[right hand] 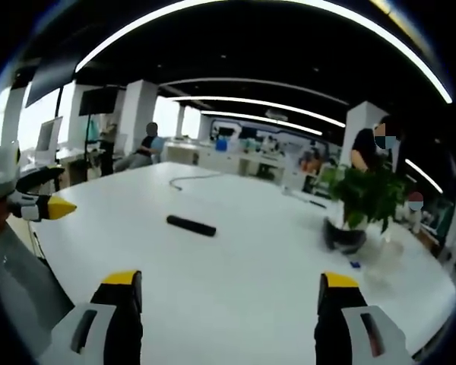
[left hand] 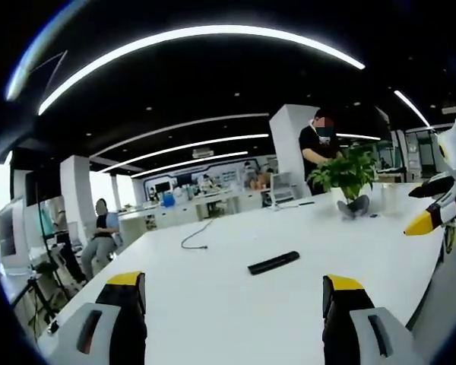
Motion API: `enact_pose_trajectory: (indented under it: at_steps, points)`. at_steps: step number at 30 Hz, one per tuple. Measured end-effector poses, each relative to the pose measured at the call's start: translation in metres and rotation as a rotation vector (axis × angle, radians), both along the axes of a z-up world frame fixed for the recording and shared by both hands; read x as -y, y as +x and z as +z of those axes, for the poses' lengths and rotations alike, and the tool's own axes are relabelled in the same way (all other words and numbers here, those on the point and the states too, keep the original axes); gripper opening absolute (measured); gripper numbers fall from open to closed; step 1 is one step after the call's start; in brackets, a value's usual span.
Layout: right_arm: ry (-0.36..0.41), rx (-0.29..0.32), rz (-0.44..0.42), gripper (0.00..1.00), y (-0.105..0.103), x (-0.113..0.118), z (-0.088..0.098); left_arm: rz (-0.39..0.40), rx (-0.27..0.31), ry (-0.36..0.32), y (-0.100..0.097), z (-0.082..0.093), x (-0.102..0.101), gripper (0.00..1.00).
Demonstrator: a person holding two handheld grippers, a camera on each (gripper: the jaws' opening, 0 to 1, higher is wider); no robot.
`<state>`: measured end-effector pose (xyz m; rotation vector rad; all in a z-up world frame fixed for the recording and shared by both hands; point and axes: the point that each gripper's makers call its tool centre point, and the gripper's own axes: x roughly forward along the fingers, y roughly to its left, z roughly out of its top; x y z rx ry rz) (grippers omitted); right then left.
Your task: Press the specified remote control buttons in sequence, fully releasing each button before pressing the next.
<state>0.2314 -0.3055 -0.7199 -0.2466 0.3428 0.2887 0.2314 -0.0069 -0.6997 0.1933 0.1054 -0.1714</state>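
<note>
A black remote control (left hand: 273,262) lies flat on the white table (left hand: 228,312), a short way ahead of my left gripper (left hand: 234,293), whose jaws stand wide apart with nothing between them. In the right gripper view the same remote control (right hand: 191,225) lies ahead and to the left of my right gripper (right hand: 230,289), also open and empty. The right gripper (left hand: 435,205) enters the left gripper view at the right edge, above the table. The left gripper (right hand: 38,199) shows at the left edge of the right gripper view.
A potted green plant (left hand: 348,179) stands on the table's far side, also seen as the plant (right hand: 362,201). A dark cable (left hand: 196,237) trails across the far table. A person (left hand: 318,148) stands behind the plant; another person (left hand: 100,232) sits at the left.
</note>
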Motion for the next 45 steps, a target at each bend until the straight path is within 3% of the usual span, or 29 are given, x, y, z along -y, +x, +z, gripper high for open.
enact_pose_trajectory:
  at_steps: [3, 29, 36, 39, 42, 45]
  points:
    - [0.04, -0.026, -0.017, 0.95, 0.001, 0.002, -0.004, 0.006, 0.001, 0.0, 0.0, 0.0, -0.001, 1.0]
    - [0.015, -0.021, 0.0, 0.91, -0.002, -0.001, -0.004, 0.022, -0.021, 0.03, -0.001, -0.003, -0.003, 1.0]
    - [-0.02, 0.003, 0.039, 0.91, -0.005, -0.009, -0.003, 0.023, -0.029, 0.009, -0.002, -0.002, -0.001, 1.0]
    - [-0.048, 0.012, 0.019, 0.92, -0.004, -0.004, -0.002, 0.037, -0.01, -0.001, -0.002, 0.002, -0.003, 1.0]
    - [-0.002, 0.054, -0.017, 0.92, -0.002, 0.004, 0.008, 0.04, -0.02, -0.029, -0.001, 0.002, -0.003, 1.0]
    - [0.0, 0.062, -0.032, 0.92, -0.002, 0.007, 0.01, 0.031, -0.017, -0.016, -0.001, 0.002, 0.0, 1.0]
